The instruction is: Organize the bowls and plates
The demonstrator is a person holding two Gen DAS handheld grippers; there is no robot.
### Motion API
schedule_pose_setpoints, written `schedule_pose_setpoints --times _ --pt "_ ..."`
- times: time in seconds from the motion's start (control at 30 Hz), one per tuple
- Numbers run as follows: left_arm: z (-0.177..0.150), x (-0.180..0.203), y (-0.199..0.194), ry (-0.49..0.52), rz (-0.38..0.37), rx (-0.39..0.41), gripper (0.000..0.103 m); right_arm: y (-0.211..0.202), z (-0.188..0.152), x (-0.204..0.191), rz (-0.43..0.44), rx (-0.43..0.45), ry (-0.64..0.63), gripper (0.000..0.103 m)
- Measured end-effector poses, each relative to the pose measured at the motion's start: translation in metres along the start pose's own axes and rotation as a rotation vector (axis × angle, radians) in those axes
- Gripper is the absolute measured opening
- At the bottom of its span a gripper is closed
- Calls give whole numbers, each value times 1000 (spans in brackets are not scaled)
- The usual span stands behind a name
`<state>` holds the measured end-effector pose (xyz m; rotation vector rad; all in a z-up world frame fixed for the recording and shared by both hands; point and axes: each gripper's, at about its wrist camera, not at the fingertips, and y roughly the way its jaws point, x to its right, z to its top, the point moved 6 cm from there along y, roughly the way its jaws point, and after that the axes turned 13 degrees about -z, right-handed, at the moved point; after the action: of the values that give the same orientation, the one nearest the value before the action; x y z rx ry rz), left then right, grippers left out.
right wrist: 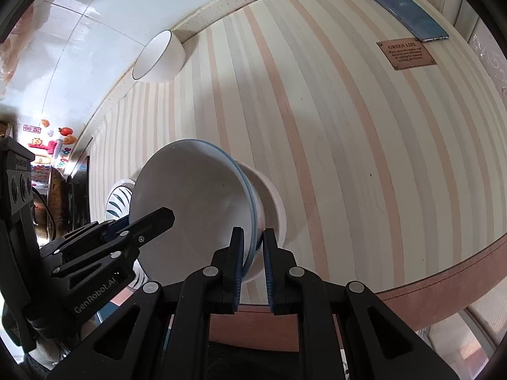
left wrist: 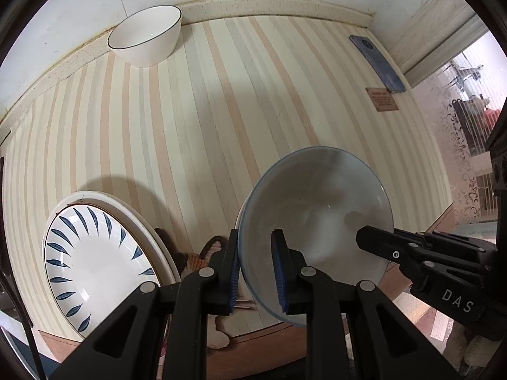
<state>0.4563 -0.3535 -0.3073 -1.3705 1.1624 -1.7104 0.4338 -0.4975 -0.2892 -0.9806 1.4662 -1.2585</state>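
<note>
A grey-white bowl with a blue rim (left wrist: 317, 209) (right wrist: 190, 202) is held tilted over the striped table, over another white bowl (right wrist: 272, 202). My left gripper (left wrist: 255, 269) is shut on its rim at one side. My right gripper (right wrist: 253, 259) is shut on its rim at the other side and shows in the left wrist view (left wrist: 374, 240). A blue-leaf patterned plate (left wrist: 95, 266) lies stacked on a plain white plate (left wrist: 149, 234) at the left. A white bowl with a dark rim (left wrist: 147, 36) (right wrist: 158, 57) stands at the far back by the wall.
A blue phone (left wrist: 377, 63) (right wrist: 405, 12) and a small brown label (left wrist: 381, 99) (right wrist: 406, 54) lie at the far right of the striped table (left wrist: 221, 110). The table's brown front edge (right wrist: 443, 272) runs near me. A wall bounds the back.
</note>
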Motion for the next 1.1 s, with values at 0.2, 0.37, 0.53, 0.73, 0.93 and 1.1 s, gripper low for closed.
schedule_pose_setpoints --times 0.2,0.37,0.53,0.73,0.93,1.1 --pt "-5 -3 7 -2 14 -19 17 8 2 -3 -19 -18 -18 14" --pt "-5 -2 10 1 28 -25 17 14 0 -6 -37 -27 -34 14" --pt "-6 -4 14 -2 46 -26 17 17 3 -5 -56 -32 -40 15" --pt "-7 -6 14 -29 27 -25 17 18 5 -6 -58 -41 -59 16" --pt "5 -8 -23 -58 3 49 17 4 10 -6 -48 -30 -58 16" --pt "52 -39 -72 -161 -22 167 23 -24 35 -6 0 -2 -53 18"
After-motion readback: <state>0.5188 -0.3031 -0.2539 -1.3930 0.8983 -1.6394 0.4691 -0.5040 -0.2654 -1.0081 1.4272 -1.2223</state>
